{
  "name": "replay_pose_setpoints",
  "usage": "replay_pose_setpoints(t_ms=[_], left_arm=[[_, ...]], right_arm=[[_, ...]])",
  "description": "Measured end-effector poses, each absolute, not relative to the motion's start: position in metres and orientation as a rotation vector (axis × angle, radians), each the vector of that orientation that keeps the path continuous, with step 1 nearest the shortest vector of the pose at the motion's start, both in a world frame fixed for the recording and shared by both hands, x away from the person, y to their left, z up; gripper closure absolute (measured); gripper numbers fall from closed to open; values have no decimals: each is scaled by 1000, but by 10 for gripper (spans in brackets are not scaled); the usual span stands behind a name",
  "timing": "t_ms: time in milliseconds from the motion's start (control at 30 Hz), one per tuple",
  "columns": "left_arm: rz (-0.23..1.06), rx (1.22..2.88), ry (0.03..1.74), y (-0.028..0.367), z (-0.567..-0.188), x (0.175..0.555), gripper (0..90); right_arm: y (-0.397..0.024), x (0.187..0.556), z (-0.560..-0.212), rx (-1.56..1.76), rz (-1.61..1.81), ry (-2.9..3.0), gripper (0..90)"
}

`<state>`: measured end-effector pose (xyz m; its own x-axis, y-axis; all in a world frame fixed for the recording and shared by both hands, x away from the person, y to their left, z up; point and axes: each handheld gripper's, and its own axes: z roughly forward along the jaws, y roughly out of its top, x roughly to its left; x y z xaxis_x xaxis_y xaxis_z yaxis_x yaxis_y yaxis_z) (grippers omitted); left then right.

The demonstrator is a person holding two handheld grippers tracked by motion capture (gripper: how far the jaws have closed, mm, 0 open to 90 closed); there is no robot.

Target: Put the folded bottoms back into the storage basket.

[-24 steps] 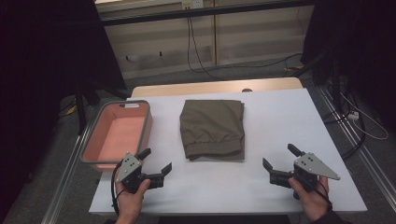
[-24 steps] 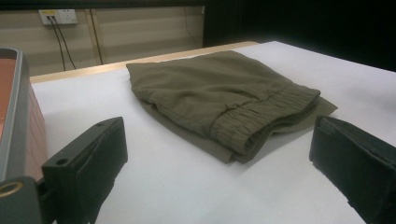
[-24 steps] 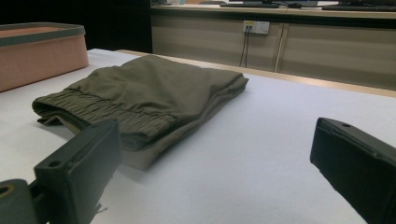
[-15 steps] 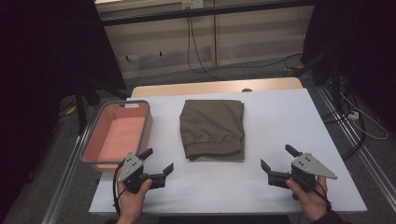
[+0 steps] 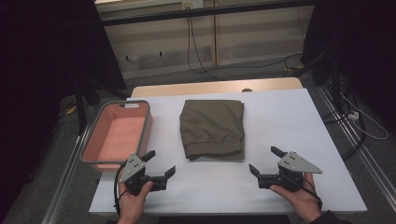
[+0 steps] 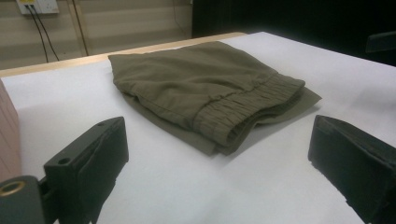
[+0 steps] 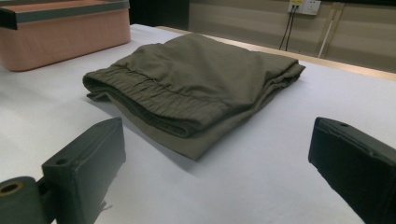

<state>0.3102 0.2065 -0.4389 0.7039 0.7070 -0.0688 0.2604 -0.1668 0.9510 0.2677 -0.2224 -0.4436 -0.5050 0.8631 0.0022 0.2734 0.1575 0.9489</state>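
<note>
A folded olive-green garment (image 5: 213, 129) with an elastic waistband lies in the middle of the white table (image 5: 289, 116); the waistband edge faces the near side. My left gripper (image 5: 160, 162) rests near the front left, open, nothing between its jaws. At the front right, my right gripper (image 5: 265, 160) is open and empty too. Both point toward the garment from a short distance. The garment (image 6: 205, 88) lies ahead in the left gripper view, and the same garment (image 7: 191, 84) lies ahead in the right gripper view.
A pink bin (image 5: 116, 135) with a grey rim stands at the table's left edge, empty inside; the bin (image 7: 65, 28) is at the upper left of the right gripper view. Cables and dark stands are on the floor behind the table.
The right gripper has drifted slightly left and toward the near edge. The left gripper has barely moved. The garment lies as before.
</note>
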Motion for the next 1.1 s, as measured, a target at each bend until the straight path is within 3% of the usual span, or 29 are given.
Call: replay_pose_setpoints(t_ms=[900,1100], left_arm=[[426,1779,755,203,-443,314,50],[423,1784,750,202,-443,314,50]], right_arm=[[-167,309,-437,903,1242,2241,54],[-146,322,-429,823,1202,2325,104]])
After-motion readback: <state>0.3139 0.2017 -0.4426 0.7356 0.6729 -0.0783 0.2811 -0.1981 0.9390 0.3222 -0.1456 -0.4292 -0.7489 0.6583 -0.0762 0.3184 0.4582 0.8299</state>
